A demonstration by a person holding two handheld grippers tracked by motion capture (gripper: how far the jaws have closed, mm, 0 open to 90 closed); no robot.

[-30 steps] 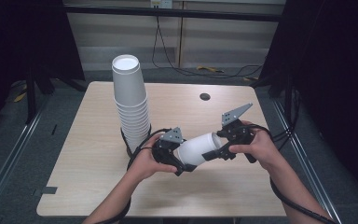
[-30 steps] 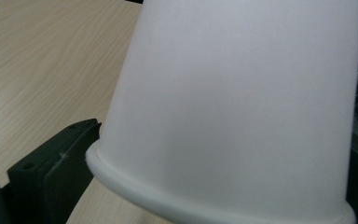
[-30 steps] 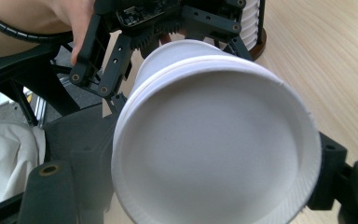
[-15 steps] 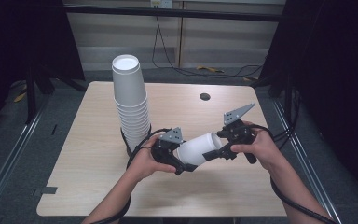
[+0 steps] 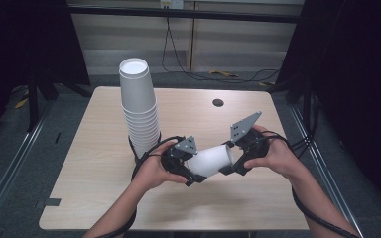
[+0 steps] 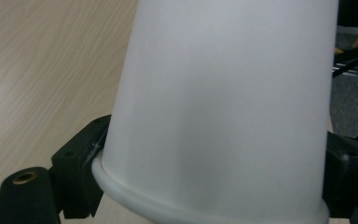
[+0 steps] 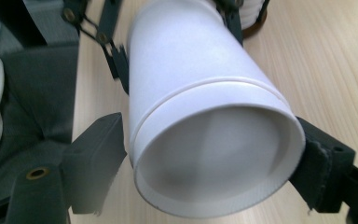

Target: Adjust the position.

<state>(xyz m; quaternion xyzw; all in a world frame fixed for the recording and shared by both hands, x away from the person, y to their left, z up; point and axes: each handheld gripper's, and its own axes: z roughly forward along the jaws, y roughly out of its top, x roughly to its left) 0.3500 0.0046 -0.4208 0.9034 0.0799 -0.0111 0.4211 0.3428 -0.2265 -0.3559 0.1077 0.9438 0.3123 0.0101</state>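
Above the near middle of the tabletop [image 5: 104,198] we hold a white paper cup [image 5: 209,160] on its side between our two claws, clear of the wood. Our left claw [image 5: 188,168] is clamped at the rolled rim end; in the left gripper view the rim [image 6: 135,198] sits between the two black jaws, which press the wall on either side. Our right claw [image 5: 233,161] takes the base end; in the right gripper view the recessed bottom of the cup [image 7: 214,154] faces the camera, and the right-hand jaw touches the wall, while the left-hand jaw looks a shade off it, so we cannot tell whether that claw is truly gripping.

Against the frames of a second and half a second ago, almost nothing has shifted: both hands and the cup sit in the same place and at the same slant. We read that as a pause in a two-handed hold, perhaps a pull to part nested cups, since a ridge [image 7: 205,91] rings the wall near the base; no gap has opened yet.

Behind our left hand [image 5: 154,171] the tall stack of cups [image 5: 139,106] stands upside down, upright and untouched.
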